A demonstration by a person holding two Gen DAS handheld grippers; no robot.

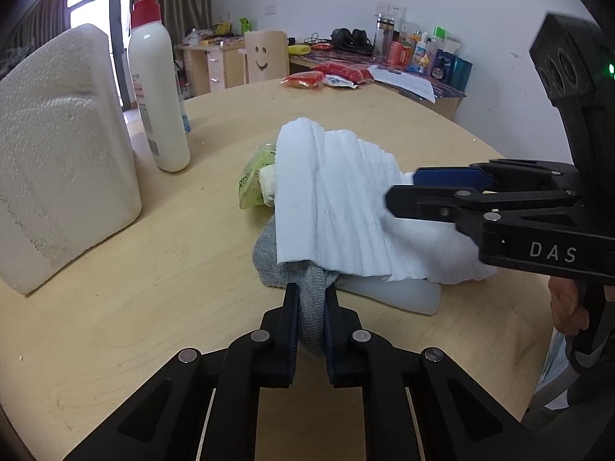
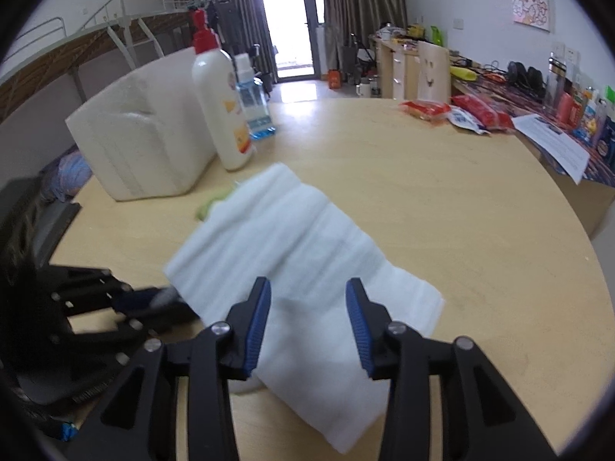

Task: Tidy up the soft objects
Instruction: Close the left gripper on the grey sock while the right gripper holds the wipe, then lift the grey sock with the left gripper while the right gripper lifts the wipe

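A grey sock (image 1: pixel 269 257) lies on the round wooden table (image 1: pixel 153 307), partly under a white ribbed foam sheet (image 1: pixel 338 199). My left gripper (image 1: pixel 312 292) is shut on the sock's near end, which bunches between the pads. A green packet (image 1: pixel 255 174) peeks out at the sheet's far left, and a translucent white piece (image 1: pixel 399 296) shows under its near edge. My right gripper (image 1: pixel 401 188) reaches in from the right over the sheet. In the right wrist view the right gripper (image 2: pixel 307 288) stands open above the white sheet (image 2: pixel 292 230), gripping nothing. The left gripper (image 2: pixel 153 301) is blurred at the left.
A white styrofoam block (image 1: pixel 61 161) and a white pump bottle with a red top (image 1: pixel 157 96) stand at the table's left, with a small blue bottle (image 2: pixel 253 103) behind. Red snack packets (image 1: pixel 307 78) lie at the far edge. A person's hand (image 1: pixel 565 303) holds the right gripper.
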